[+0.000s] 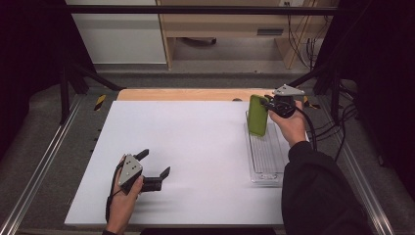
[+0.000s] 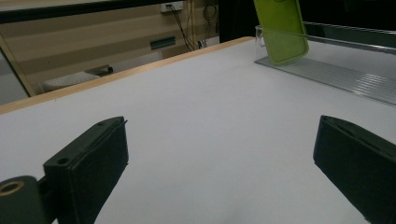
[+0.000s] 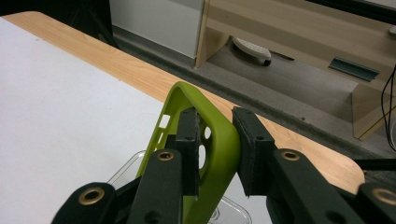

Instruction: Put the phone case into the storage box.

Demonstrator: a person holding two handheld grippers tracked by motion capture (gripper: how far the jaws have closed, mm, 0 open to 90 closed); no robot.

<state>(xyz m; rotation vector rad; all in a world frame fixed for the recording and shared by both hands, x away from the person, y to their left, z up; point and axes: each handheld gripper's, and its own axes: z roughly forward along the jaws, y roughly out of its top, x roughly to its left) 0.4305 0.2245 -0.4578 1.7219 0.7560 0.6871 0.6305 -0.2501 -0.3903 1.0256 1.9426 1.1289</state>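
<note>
Jaws of the right gripper (image 3: pixel 215 144) pinch a green phone case (image 1: pixel 258 115) over the clear tray (image 1: pixel 266 169) — left gripper (image 1: pixel 155 169) gapes wide, near-left.

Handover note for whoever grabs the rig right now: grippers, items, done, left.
Right gripper: shut on the green phone case, fingers clamping one side wall, case upright above the far end of the clear tray.
Left gripper: open, holding nothing, low over the white table near its front left.
Done: case gripped and lifted.
Left: probably set it into the tray or out on the table; direction unclear.
</note>
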